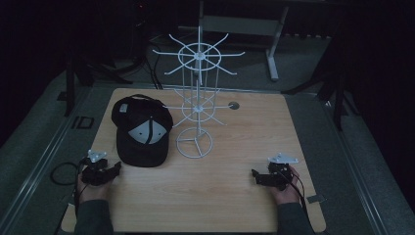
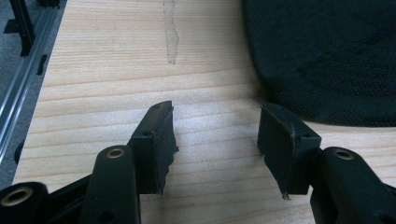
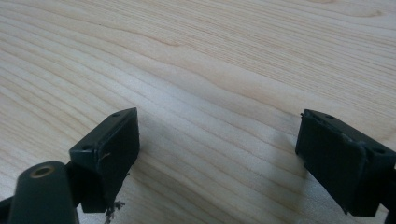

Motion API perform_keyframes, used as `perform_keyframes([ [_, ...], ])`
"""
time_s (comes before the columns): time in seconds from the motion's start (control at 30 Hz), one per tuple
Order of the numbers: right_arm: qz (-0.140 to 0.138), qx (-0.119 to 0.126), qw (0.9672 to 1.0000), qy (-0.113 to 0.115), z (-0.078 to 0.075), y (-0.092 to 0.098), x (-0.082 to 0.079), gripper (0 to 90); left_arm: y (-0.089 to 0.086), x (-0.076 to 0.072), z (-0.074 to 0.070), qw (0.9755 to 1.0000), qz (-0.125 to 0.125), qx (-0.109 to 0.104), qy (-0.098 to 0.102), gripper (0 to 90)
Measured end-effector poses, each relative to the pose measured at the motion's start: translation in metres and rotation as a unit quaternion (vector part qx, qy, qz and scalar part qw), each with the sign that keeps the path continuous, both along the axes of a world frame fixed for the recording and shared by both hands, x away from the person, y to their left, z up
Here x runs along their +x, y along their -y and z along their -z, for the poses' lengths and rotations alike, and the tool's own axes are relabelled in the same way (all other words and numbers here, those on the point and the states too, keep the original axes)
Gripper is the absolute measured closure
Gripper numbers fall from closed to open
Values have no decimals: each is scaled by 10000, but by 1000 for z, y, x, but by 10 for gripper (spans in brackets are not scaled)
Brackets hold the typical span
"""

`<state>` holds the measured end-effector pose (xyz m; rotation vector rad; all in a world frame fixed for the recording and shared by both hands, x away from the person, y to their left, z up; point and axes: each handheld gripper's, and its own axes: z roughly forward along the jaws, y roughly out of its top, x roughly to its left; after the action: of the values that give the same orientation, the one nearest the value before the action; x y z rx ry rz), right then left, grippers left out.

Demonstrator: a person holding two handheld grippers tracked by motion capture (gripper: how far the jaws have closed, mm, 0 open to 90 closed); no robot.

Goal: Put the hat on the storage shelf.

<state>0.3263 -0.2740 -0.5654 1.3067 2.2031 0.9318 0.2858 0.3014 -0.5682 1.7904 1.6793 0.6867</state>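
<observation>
My left gripper (image 1: 116, 169) rests low at the near left of the wooden table (image 1: 235, 205), held in my left hand (image 1: 90, 188), its jaws spread apart with nothing between them. In the left gripper view the gripper (image 2: 215, 135) looks along bare wood, and the dark fabric edge of the black cap (image 2: 327, 56) lies just beyond and beside one jaw tip, close to it but not gripped; I cannot tell whether that tip touches the cloth.

My right gripper (image 1: 254, 174) sits at the near right of the table in my right hand (image 1: 286, 191), well apart from the cap. In the right gripper view the gripper (image 3: 217, 135) has its jaws wide open over plain wood grain, holding nothing.

Farther in, the black cap (image 1: 142, 129) lies on the left half of the table, brim toward me, a pale grey panel showing on its crown. Just beside it, toward the middle, stands a white wire display rack (image 1: 195, 98), upright on a round ring base, with two tiers of radiating hooks.
</observation>
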Motion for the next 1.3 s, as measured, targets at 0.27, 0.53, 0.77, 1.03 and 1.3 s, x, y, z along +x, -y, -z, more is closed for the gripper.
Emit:
perform_keyframes([
  [0.27, 0, 0, 10000, 1, 0, 0, 0, 132, 0, 0, 0, 10000, 8, -2, 10, 461],
  [0.53, -2, -2, 10000, 0, 0, 0, 0, 133, 0, 0, 0, 10000, 17, -6, 18, 461],
  [0.77, -10, -3, 10000, 5, 0, 0, 0, 133, -1, 0, 0, 10000, 31, -11, -1, 464],
  [1.03, -11, -3, 10000, 5, 0, 0, 0, 132, -4, 1, -4, 9999, 34, 25, -100, 621],
  [1.3, -10, -1, 10000, 2, 0, 0, 0, 133, -6, 4, -13, 9999, 120, -43, 1, 678],
])
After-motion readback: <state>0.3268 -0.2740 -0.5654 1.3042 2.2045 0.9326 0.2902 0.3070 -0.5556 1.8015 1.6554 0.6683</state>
